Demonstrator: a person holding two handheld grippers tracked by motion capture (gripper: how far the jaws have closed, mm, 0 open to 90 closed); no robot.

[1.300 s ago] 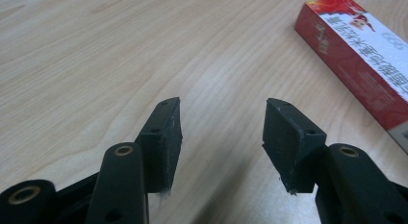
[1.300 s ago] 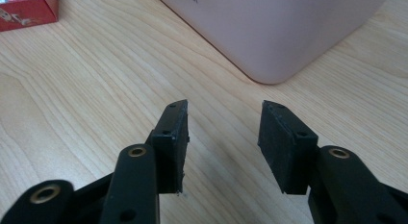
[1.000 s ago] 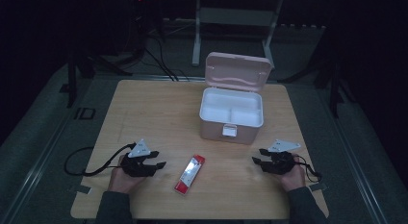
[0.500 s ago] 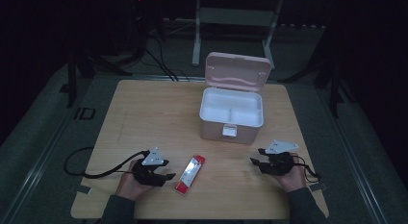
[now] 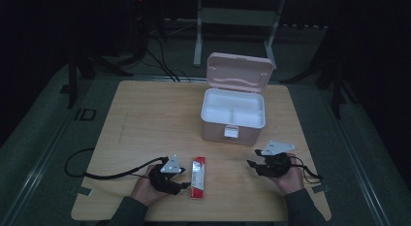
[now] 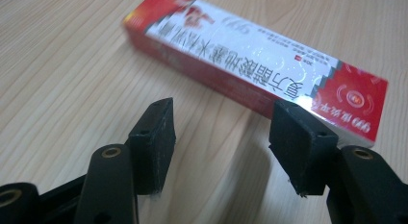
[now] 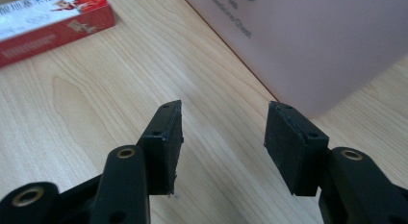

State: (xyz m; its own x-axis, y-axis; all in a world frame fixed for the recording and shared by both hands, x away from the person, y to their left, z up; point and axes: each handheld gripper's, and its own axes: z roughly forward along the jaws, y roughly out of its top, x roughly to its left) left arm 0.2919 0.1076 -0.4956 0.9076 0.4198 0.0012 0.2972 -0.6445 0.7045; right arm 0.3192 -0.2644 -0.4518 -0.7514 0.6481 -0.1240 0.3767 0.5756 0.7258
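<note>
Viewed from above, the wooden table (image 5: 145, 119) is laid out from left to right as follows. At about 7 o'clock of the table, the left gripper (image 5: 183, 181) is held low over the surface, its cable trailing away toward 9 o'clock. Its jaws have just been opening and are spread wide, released, with nothing between them. In the left gripper view, bare wood is seen in the gap of the left gripper (image 6: 221, 137), and the red and white box (image 6: 260, 65) is seen lying just beyond the pads. The red and white box (image 5: 197, 177) is placed flat at 6 o'clock of the table, just beside the left gripper at its 3 o'clock. The pink storage case (image 5: 233, 114) is set near the table's centre, toward 1 o'clock, with its lid raised. At 5 o'clock, the right gripper (image 5: 253, 158) is held with its jaws parted and empty; they have just been opening slightly.
</note>
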